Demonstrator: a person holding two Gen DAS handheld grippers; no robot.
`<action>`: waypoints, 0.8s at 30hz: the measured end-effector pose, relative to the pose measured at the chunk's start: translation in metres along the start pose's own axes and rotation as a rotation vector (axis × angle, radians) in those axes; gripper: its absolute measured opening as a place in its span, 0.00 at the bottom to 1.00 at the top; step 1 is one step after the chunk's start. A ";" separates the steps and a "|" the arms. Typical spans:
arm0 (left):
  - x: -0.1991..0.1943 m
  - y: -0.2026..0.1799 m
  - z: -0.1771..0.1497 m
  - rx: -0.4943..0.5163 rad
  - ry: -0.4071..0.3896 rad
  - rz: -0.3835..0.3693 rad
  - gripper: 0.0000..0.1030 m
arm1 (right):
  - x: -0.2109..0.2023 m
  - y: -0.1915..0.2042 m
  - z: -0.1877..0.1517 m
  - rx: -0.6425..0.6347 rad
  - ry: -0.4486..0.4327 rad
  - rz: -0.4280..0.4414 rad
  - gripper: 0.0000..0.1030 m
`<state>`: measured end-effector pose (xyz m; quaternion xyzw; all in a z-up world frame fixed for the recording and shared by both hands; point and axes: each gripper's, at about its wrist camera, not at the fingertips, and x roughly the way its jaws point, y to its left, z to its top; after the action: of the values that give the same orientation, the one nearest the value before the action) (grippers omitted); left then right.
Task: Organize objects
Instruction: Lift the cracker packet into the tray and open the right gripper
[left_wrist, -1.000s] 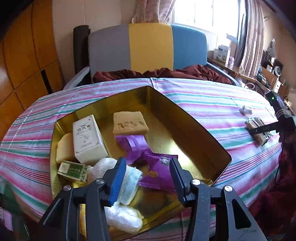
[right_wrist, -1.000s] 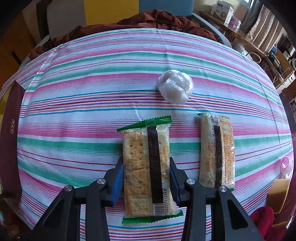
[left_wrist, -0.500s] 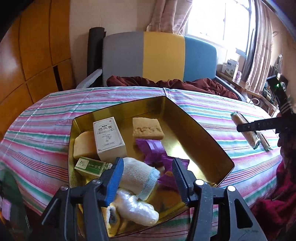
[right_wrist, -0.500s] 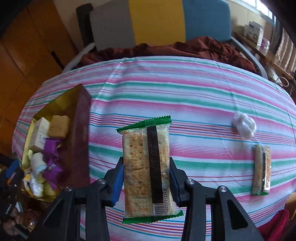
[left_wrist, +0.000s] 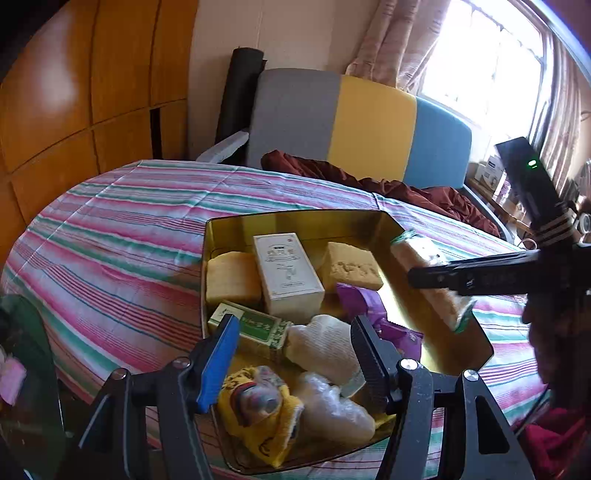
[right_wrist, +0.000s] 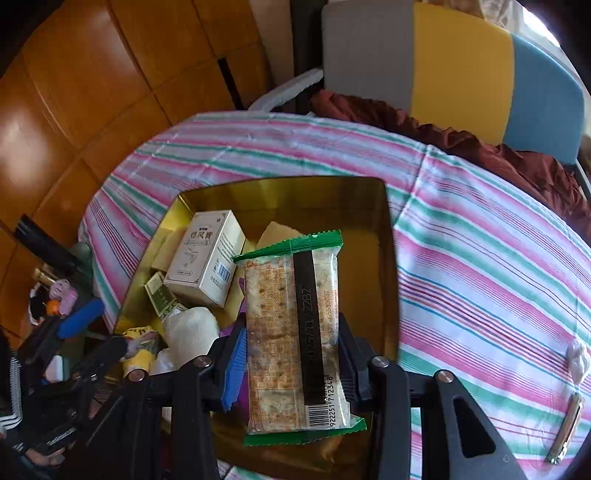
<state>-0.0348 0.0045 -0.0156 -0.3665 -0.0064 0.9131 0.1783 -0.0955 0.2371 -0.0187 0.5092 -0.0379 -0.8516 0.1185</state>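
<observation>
Right gripper (right_wrist: 291, 354): clamped on the cracker packet (right_wrist: 295, 332), green-ended wrapper gripped across its lower half, the pack pointing forward and hanging over the open gold tin (right_wrist: 391, 258).
Cracker packet, other view: seen from the left gripper's camera, the packet (left_wrist: 428, 280) was up and to the right, above the tin's right wall, not yet released.
Left gripper (left_wrist: 291, 354): jaws apart, holding nothing, poised at the tin's near edge above its contents.
Already in the tin: white carton (left_wrist: 288, 273), two yellow sponge blocks (left_wrist: 231, 277), green box (left_wrist: 251, 328), white cloth roll (left_wrist: 325, 347), purple wrapper (left_wrist: 369, 306), clear plastic bundle (left_wrist: 332, 406), yellow pouch (left_wrist: 258, 413), all ahead of or just under the left gripper.
Left outside: to the right of the right gripper, well apart from the tin, a crumpled plastic wad (right_wrist: 578, 358) and a second packet (right_wrist: 565, 428) lay on the striped counter (right_wrist: 480, 240).
Progress, by my reckoning: most of it was done; this packet needed dropping in, then apparently two more pickups.
</observation>
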 end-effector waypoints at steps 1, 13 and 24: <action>0.000 0.002 0.000 -0.004 0.001 0.002 0.62 | 0.009 0.004 0.002 -0.012 0.014 -0.012 0.41; 0.005 0.010 -0.001 -0.026 0.015 0.006 0.65 | 0.048 0.006 0.001 -0.022 0.075 -0.084 0.45; -0.003 -0.008 0.005 0.028 -0.002 0.004 0.68 | -0.006 0.001 -0.022 0.000 -0.043 -0.059 0.45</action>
<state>-0.0336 0.0121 -0.0092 -0.3633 0.0067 0.9138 0.1815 -0.0737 0.2388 -0.0241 0.4915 -0.0256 -0.8656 0.0923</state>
